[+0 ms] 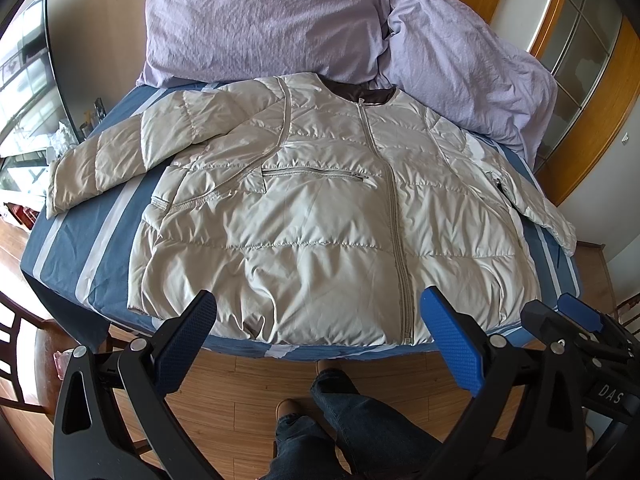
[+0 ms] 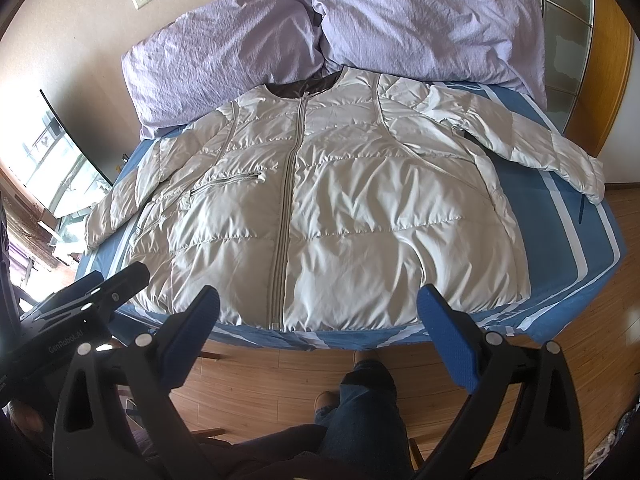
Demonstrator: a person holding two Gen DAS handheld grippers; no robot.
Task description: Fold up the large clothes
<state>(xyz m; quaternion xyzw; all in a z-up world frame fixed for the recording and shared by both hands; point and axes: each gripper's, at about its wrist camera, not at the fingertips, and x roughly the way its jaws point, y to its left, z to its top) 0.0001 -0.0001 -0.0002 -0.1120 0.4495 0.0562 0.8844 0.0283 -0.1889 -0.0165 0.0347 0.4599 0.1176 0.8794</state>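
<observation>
A pale beige quilted puffer jacket (image 1: 320,208) (image 2: 340,208) lies flat and zipped on the bed, collar at the far side, hem at the near edge. Both sleeves are spread outwards, the left sleeve (image 1: 100,160) and the right sleeve (image 2: 552,148) reaching the bed's sides. My left gripper (image 1: 318,304) hangs open just above the hem, holding nothing. In its own view my right gripper (image 2: 318,304) is also open and empty, hovering over the hem near the zipper's lower end. The right gripper's body (image 1: 572,332) shows at the left wrist view's right edge.
The bed wears a blue sheet with pale stripes (image 1: 80,248) (image 2: 580,232). A crumpled lilac duvet (image 1: 260,24) (image 2: 400,20) is piled at the head. A person's jeans and shoes (image 1: 332,420) stand on the wooden floor by the bed's foot. Wooden door frame (image 2: 608,60) at right.
</observation>
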